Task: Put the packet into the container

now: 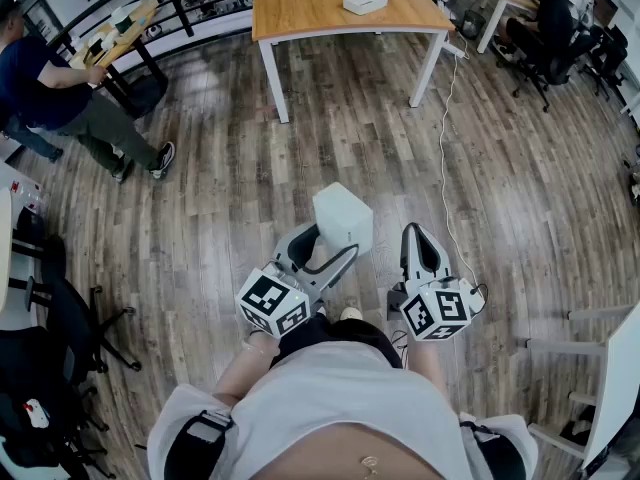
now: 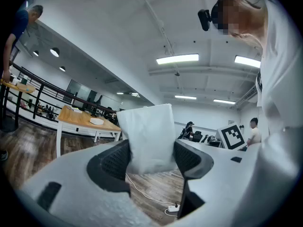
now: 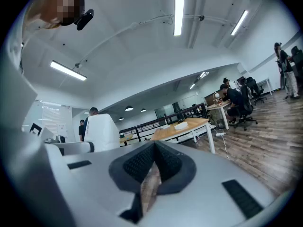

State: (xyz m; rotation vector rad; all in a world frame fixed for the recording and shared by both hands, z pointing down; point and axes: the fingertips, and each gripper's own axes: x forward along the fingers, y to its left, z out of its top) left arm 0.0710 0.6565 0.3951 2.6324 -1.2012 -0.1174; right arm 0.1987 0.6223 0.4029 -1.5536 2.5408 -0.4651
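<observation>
A white packet (image 1: 343,218) stands upright between the jaws of my left gripper (image 1: 325,250), held over the wood floor in front of my body. In the left gripper view both dark pads press on the packet's (image 2: 147,138) lower half, so the left gripper (image 2: 150,159) is shut on it. Just to the right, my right gripper (image 1: 416,236) points the same way; its jaws (image 3: 154,150) meet at the tips with nothing between them. The packet (image 3: 102,131) shows at the left of the right gripper view. A small white box (image 1: 365,1) lies on the far wooden table.
The wooden table (image 1: 300,13) stands far ahead on white legs. A white cable (image 1: 445,138) runs across the floor to the right. A person (image 1: 60,88) stands at a side desk on the left; others sit at the top right (image 1: 550,18). A black chair (image 1: 60,328) is at my left.
</observation>
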